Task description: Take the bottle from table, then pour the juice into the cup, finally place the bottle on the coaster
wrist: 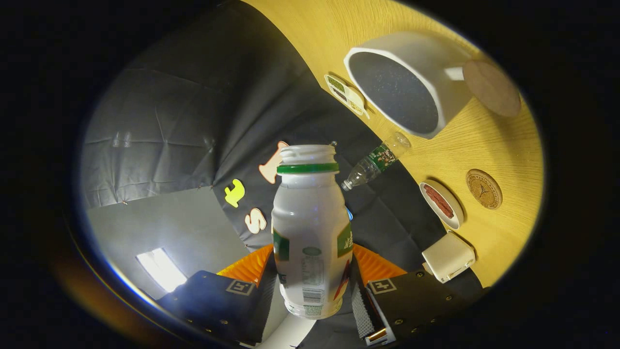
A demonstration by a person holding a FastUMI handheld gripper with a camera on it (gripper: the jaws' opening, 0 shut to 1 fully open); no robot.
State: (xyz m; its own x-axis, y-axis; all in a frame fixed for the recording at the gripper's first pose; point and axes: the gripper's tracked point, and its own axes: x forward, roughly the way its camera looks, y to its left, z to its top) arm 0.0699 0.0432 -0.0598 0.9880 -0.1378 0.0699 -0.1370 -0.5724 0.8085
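Observation:
A white juice bottle with a green neck ring and an uncapped mouth stands between my fingers, and my gripper is shut on its lower body. The whole scene appears rolled, so the yellow wooden table rises steeply beyond the bottle. On it sits a large white cup with a dark speckled inside, its opening facing me, off to the side of the bottle's mouth and well beyond it. A plain round cork coaster lies just past the cup. A second round coaster with a printed pattern lies nearer.
A clear plastic bottle with a green label stands at the table's edge near the cup. A small dish with something red, a white boxy object and a little tray of green bits also sit along that edge.

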